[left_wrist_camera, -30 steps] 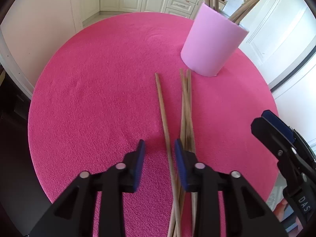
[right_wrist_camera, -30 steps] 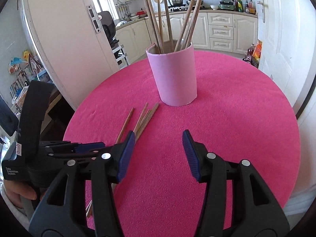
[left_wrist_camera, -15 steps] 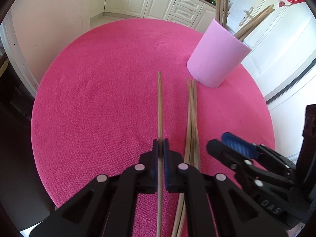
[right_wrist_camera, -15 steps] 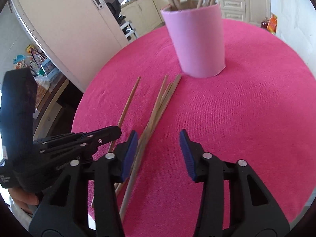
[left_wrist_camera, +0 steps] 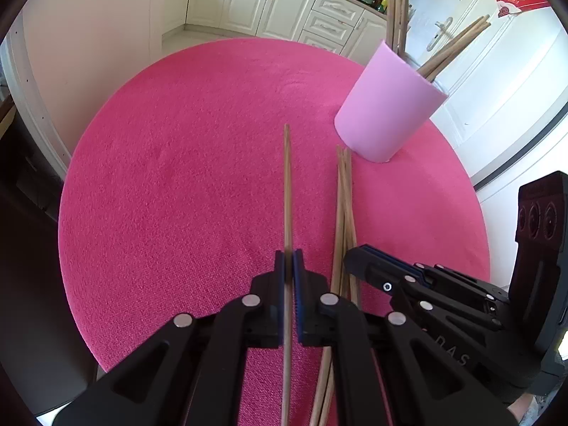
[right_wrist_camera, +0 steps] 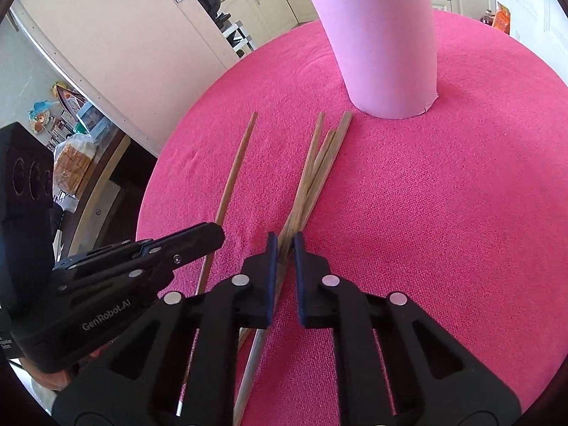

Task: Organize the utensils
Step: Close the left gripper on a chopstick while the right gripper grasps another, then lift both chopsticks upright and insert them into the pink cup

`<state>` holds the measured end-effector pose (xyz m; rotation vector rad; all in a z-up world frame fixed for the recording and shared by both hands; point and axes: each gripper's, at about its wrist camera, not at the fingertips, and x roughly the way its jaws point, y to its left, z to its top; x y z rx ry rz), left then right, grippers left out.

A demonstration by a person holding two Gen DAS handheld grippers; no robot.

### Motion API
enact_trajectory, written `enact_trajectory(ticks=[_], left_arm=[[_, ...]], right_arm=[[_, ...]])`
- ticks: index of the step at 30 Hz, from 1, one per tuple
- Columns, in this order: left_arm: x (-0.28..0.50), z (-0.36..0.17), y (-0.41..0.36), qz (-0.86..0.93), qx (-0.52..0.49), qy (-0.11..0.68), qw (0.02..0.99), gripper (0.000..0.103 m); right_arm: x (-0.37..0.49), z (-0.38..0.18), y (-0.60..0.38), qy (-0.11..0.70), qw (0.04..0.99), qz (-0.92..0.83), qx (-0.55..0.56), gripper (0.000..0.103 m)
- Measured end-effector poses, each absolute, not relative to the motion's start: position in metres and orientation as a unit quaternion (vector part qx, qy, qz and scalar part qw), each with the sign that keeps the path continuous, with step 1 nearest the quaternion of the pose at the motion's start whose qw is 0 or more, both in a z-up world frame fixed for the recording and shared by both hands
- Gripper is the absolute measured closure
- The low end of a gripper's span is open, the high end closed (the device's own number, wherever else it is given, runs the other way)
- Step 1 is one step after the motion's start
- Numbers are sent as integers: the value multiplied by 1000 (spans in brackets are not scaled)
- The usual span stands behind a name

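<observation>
My left gripper [left_wrist_camera: 289, 259] is shut on a single wooden chopstick [left_wrist_camera: 287, 191] that lies along the pink round table [left_wrist_camera: 177, 177]. A bundle of three chopsticks [left_wrist_camera: 343, 206] lies just right of it. My right gripper [right_wrist_camera: 283, 245] is closed around that bundle [right_wrist_camera: 312, 177], pads nearly touching it. The pink cup [left_wrist_camera: 387, 110] holding several chopsticks stands beyond the bundle's tips; it also shows in the right wrist view [right_wrist_camera: 383, 46]. The single chopstick [right_wrist_camera: 236, 174] and my left gripper [right_wrist_camera: 198, 241] show in the right wrist view.
White kitchen cabinets [left_wrist_camera: 269, 3] stand behind the table. A white door [left_wrist_camera: 514, 81] is to the right. A cream wall panel [right_wrist_camera: 117, 56] and a dark shelf with clutter [right_wrist_camera: 71, 156] lie off the table's left edge.
My left gripper closed on the single chopstick. My right gripper came down over the bundle of chopsticks and narrowed around it.
</observation>
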<state>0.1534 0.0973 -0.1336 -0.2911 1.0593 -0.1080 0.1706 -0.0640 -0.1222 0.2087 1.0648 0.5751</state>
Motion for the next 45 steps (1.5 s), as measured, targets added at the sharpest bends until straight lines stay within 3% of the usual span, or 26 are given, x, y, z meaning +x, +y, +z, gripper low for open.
enact_trajectory(ticks=[20,45], left_arm=[[150,-52,56,-88,-106,395,909,98],[226,8,6,-96,-92,106,985,98]], right_arm=[[158,-54,-126,367,872,289,143,97],[205,44,-174,169,936,272,144,97]])
